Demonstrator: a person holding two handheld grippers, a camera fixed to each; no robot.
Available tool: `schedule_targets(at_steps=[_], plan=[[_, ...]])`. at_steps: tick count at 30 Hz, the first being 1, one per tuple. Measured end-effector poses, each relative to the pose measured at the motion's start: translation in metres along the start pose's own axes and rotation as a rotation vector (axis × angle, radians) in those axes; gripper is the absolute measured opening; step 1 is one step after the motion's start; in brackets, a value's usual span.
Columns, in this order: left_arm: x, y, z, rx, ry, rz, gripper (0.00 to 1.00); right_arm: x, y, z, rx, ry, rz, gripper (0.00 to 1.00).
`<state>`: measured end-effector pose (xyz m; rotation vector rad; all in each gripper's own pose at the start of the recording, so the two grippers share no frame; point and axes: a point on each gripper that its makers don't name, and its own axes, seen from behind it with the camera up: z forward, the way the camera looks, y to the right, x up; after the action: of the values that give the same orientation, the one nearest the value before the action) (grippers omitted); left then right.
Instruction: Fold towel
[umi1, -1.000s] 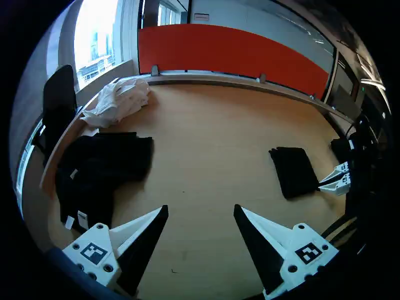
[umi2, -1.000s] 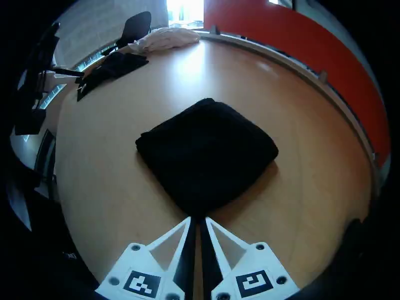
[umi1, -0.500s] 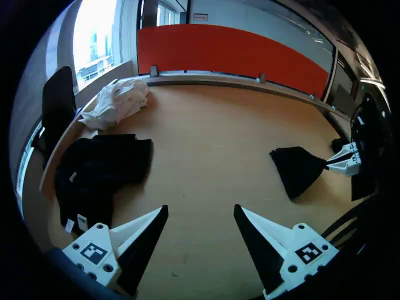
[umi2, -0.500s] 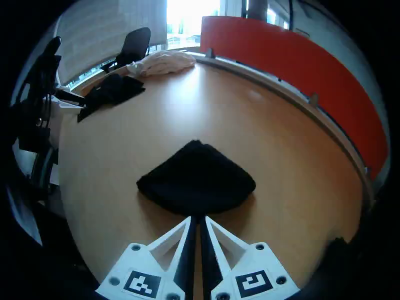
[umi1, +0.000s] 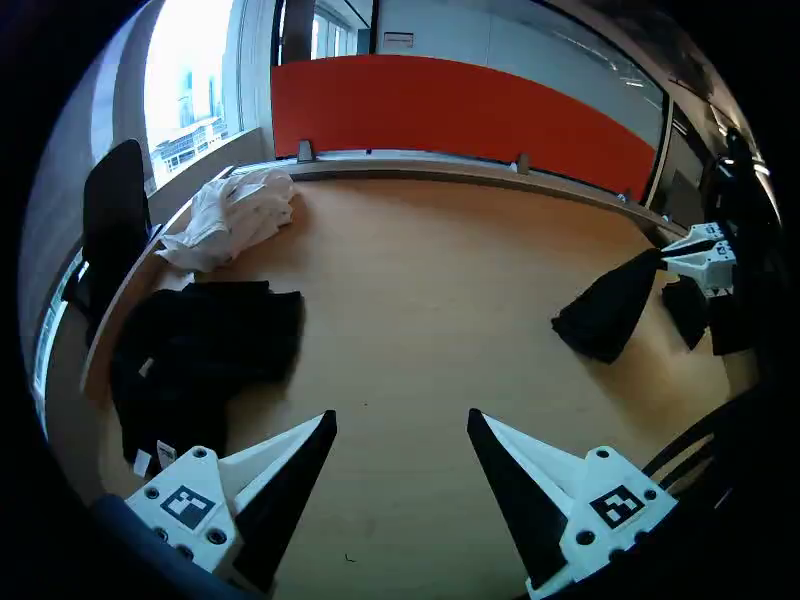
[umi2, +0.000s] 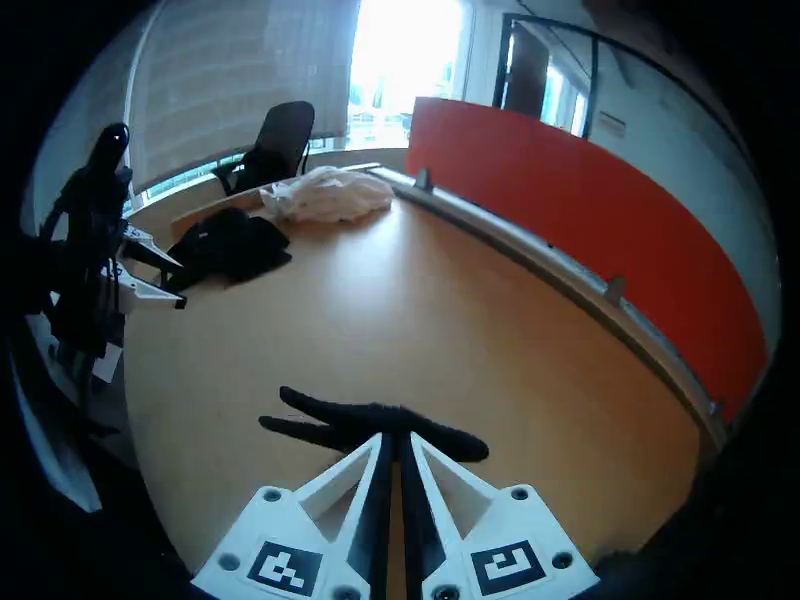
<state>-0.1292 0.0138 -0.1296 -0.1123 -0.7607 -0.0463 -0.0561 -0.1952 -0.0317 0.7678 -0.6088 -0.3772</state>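
Towel (umi2: 375, 422) pinched in closed R claw (umi2: 400, 440), hanging below it; L claw (umi1: 400, 415) spread wide, empty.

Open centre, cluttered edges
The table (umi1: 430, 280) lies bare in the middle; a black clothes heap (umi1: 200, 335) and white cloth pile (umi1: 235, 205) crowd the window edge, a red divider (umi1: 450, 105) walls the far rim, the hanging towel (umi1: 605, 310) perhaps touching down.

**No readable text**

We find no legible words, numbers or brands. The left gripper (umi1: 400, 415) carries black-and-white square code markers (umi1: 190, 505), pattern only; the right gripper (umi2: 396, 438) has the same (umi2: 283, 568). The wall sign (umi1: 398, 40) above the orange partition (umi1: 450, 105) is too small to read. The white tags (umi1: 165, 455) on the black clothes pile (umi1: 200, 340) are blurred.
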Motion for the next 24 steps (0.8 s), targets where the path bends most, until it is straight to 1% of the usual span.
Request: schedule_targets(at_steps=[4,8,12,18,24], plan=[[0.004,0.002,0.000,-0.006,0.004,0.004,0.97,0.024,0.009,-0.008,-0.007,0.035,-0.016,0.05],[0.008,0.004,0.000,-0.013,0.010,0.008,0.97,0.035,0.019,-0.015,-0.023,0.050,-0.027,0.05],[0.012,0.008,0.001,-0.022,0.016,0.010,0.97,0.036,0.029,-0.023,-0.041,0.054,-0.028,0.05],[0.016,0.012,0.006,-0.037,0.015,0.009,0.97,0.037,0.045,-0.032,-0.055,0.064,-0.003,0.05],[0.020,0.017,0.010,-0.044,0.013,0.022,0.97,0.033,0.074,-0.047,-0.093,0.065,0.013,0.05]])
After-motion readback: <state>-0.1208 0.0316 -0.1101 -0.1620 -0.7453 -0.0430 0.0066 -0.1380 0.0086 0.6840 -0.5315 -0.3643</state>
